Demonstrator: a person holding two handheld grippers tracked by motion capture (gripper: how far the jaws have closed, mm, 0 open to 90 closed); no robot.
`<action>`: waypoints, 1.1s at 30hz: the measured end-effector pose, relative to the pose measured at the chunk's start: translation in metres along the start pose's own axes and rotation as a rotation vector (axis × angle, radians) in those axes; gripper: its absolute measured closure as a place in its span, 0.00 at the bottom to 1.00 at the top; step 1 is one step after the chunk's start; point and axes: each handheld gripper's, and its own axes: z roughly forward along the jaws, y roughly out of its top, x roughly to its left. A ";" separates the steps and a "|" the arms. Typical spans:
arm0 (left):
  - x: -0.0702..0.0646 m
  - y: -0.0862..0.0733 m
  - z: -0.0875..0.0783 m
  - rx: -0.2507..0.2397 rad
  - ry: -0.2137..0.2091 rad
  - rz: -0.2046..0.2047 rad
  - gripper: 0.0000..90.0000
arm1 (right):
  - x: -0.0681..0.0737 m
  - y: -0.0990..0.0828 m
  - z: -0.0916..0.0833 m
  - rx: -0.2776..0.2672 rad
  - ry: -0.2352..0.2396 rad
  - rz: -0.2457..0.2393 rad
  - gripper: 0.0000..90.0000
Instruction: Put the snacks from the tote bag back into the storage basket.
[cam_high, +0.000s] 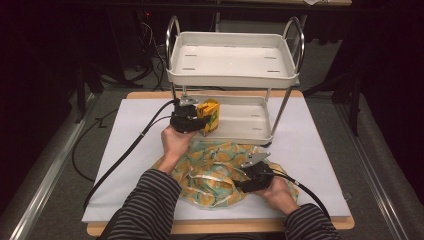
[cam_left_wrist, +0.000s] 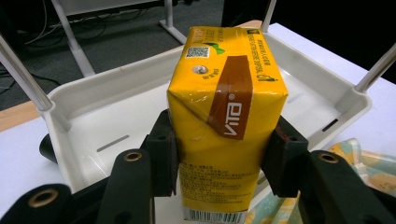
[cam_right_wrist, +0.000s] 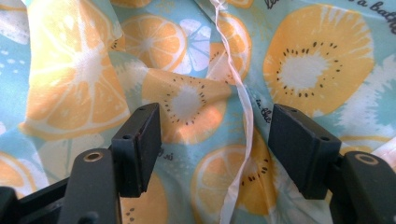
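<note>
Dark room surrounds a white table (cam_high: 310, 150); from above, the left gripper (cam_high: 200, 121) holds a yellow carton (cam_high: 209, 116) at the lower tray's (cam_high: 250, 120) nine o'clock edge.

Left gripper view: jaws clamp the carton low, so it might tip against the rim.

Right gripper view: jaws stand wide over the fruit-print bag (cam_right_wrist: 299, 70), whose ribbon (cam_right_wrist: 243, 140) at six o'clock could snag.

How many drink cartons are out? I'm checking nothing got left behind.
1: the yellow carton, held in the left gripper over the rack's lower tray. More could be hidden under the fruit-print bag.
</note>
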 end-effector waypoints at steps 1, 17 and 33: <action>0.000 0.000 0.001 0.003 -0.001 0.000 0.59 | 0.000 0.000 0.000 0.000 0.000 0.000 0.39; 0.006 -0.001 0.013 0.014 0.020 -0.034 0.60 | 0.000 0.000 0.000 0.001 0.002 -0.001 0.39; 0.005 -0.005 0.023 0.029 0.028 -0.027 0.59 | 0.000 0.000 0.000 0.001 0.001 0.000 0.39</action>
